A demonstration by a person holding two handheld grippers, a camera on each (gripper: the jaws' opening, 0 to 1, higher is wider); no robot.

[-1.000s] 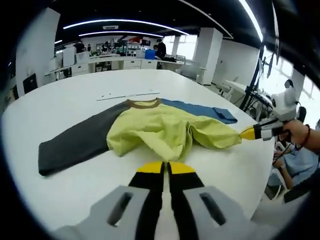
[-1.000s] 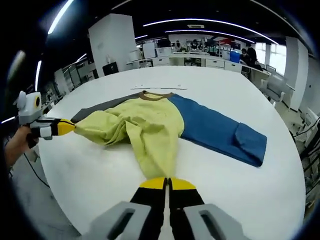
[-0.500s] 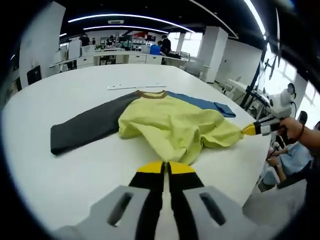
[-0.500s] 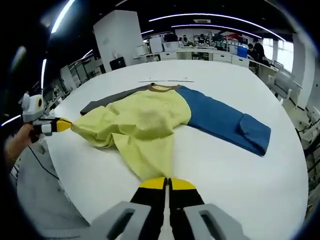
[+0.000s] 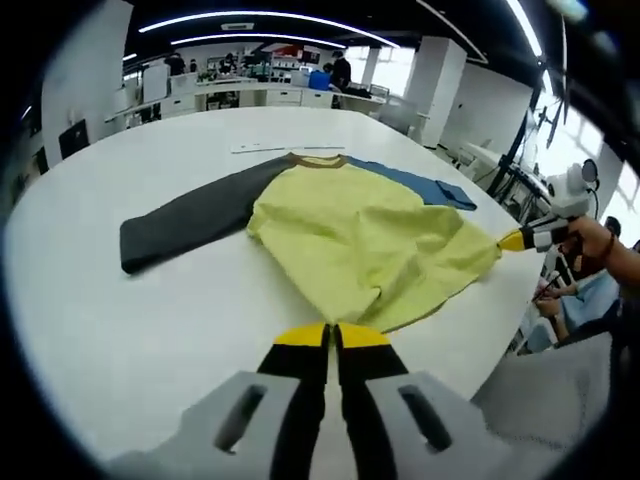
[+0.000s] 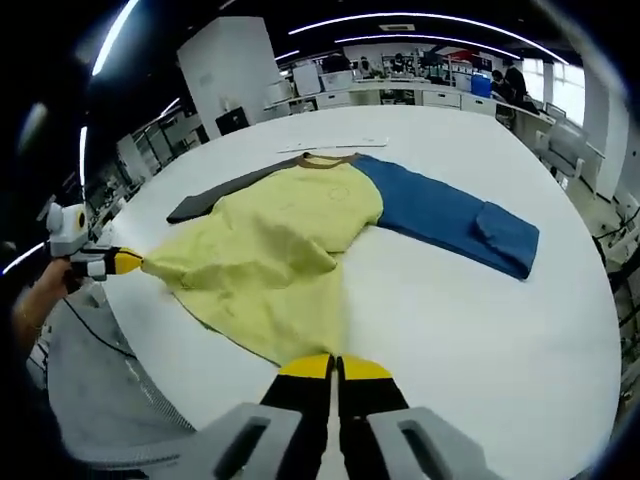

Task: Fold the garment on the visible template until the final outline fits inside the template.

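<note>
At the hem of the long-sleeved shirt [image 5: 360,240], left gripper [image 5: 332,338] and right gripper [image 6: 334,367] each pinch a bottom corner, stretching it over the white table [image 5: 120,320] edge. Overpulling could drag the shirt off the table. Template can't be made out.

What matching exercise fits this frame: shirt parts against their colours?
Things:
1. body
2. collar
3. sleeve by the left tool
4. sleeve on the far side

Colours:
A. blue
B. brown
C. dark grey
D. yellow-green

Pairs: 1-D, 2-B, 3-C, 4-A
</note>
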